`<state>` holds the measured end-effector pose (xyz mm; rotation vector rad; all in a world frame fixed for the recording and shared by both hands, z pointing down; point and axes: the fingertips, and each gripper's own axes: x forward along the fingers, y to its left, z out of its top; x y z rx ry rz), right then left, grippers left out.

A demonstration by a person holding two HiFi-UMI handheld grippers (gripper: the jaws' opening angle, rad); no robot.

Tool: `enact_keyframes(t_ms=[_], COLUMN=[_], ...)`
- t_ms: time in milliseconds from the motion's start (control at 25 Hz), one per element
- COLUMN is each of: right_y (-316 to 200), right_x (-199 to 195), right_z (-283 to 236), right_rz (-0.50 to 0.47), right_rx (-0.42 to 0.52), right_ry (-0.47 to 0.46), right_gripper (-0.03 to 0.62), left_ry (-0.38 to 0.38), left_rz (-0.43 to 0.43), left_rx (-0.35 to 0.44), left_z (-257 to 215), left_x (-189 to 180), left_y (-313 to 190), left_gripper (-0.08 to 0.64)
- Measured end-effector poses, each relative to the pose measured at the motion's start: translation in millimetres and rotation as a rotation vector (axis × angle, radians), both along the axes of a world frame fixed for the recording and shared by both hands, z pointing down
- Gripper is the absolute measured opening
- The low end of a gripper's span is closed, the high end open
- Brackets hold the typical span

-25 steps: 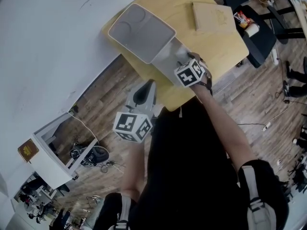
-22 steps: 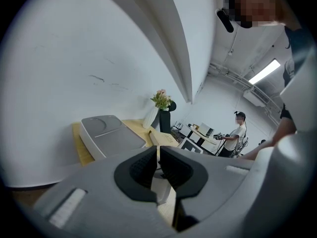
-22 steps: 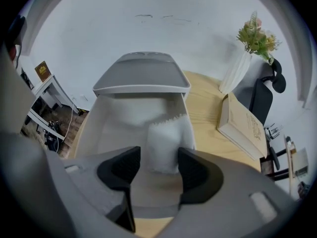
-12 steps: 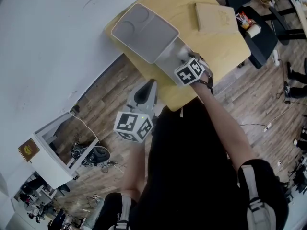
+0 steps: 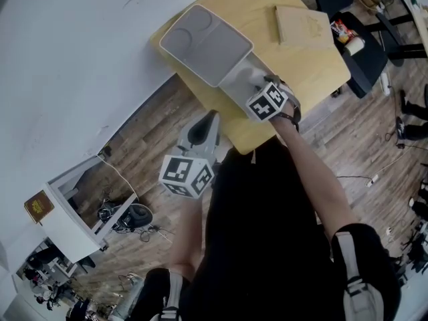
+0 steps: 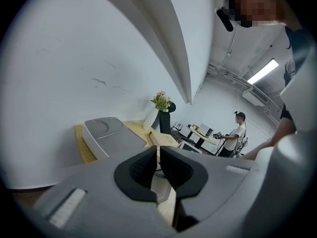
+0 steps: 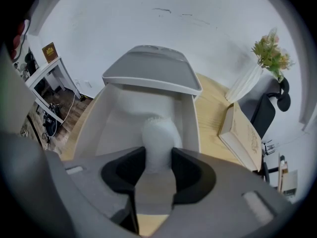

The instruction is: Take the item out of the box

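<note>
A white box stands open on the yellow table, its lid tipped back toward the wall. Inside lies a white rounded item. My right gripper reaches steeply down into the box; its jaws have just been closing and both pads now press on the item's sides. In the head view the right gripper is at the box's near end, the item hidden under it. My left gripper hangs off the table's near edge over the floor, shut and empty.
A tan book lies on the table right of the box, with a white vase of flowers behind it. A white wall runs behind the table. Black chairs stand right of the table; a white shelf unit stands on the floor at left.
The right gripper's cube has rolled slightly at the box's near end. The left gripper has kept still.
</note>
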<state>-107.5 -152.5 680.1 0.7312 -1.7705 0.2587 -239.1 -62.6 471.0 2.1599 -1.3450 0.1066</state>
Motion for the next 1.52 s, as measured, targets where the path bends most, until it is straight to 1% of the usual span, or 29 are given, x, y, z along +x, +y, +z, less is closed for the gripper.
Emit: enact_keyframes(t_ms=[240,480,560,680,880,1080,1240,1320,1520], right_y=[5.5,11.1,13.4,18.9,22.8,25.7,33.4,35.8,41.9], right_x=[-5.8,-6.4,-9.7,-16.0,-12.8,0.2,16.1,30.9,86.2], right_z=[-22.1,-53.3,-63.2,-76.8,-101.8,-137.2,-175.6,-195.4,-226.5], right_rz=[-0.010,-0.018,-0.026,-0.067,-0.119,-0.152,-0.187,-0.193,-0.197], right_rx=[0.048,0.099,0.114,0.131,0.144,0.161,0.152,0.156,0.160], right_ry=[-0.034,-0.114,-0.154,-0.221,-0.334,-0.468,-0.623,-0.685,-0.780], right_gripper=[0.164,0.164,0.164,0.163,0.161,0.158,0.158,0.156,0.155], left_ry=[0.002,-0.005,-0.010,-0.013,-0.022,-0.034,-0.046,-0.050,-0.053], left_rz=[0.008,0.013,0.001,-0.028,-0.093,-0.123,-0.131,-0.133,-0.144], left_rx=[0.007,0.030,0.039,0.035,0.035,0.057,0.070,0.067,0.077], left_z=[0.8,-7.9,-12.0,-14.1,-21.5,-37.0,-44.3,-45.7,-53.5], left_x=[0.3,11.5,11.6,9.3,13.0,43.7,81.1,101.0,156.5], left_y=[7.6,11.9,13.9,16.3,14.2,10.4,12.4,12.7,12.6], left_gripper=[0.026,0.026,0.026,0.026,0.026,0.026,0.026,0.026,0.026])
